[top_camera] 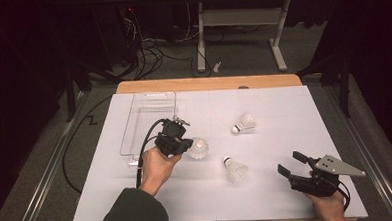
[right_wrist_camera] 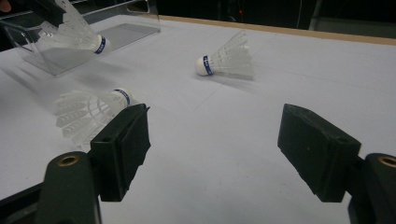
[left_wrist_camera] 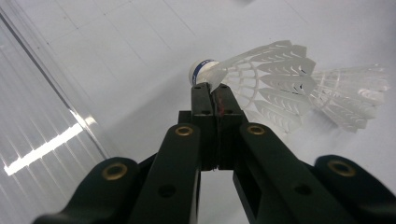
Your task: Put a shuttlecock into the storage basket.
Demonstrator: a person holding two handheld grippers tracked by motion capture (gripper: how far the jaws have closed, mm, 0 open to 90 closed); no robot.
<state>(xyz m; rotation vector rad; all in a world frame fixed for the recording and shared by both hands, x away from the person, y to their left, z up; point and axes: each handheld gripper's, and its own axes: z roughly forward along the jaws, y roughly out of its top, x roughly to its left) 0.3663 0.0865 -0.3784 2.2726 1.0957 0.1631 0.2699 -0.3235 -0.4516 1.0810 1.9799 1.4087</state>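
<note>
My left gripper is shut on a white shuttlecock, pinching its feather skirt just behind the blue-banded cork. In the right gripper view that shuttlecock hangs slightly above the table beside the clear plastic tray. A second shuttlecock lies on its side in the middle of the white table. A third shuttlecock lies farther back on the right. My right gripper rests near the front right edge, open, with nothing between its jaws.
The clear tray stands at the back left of the white sheet, its wall close to my left gripper. A black cable trails off the table's left side. A white desk frame stands on the floor behind.
</note>
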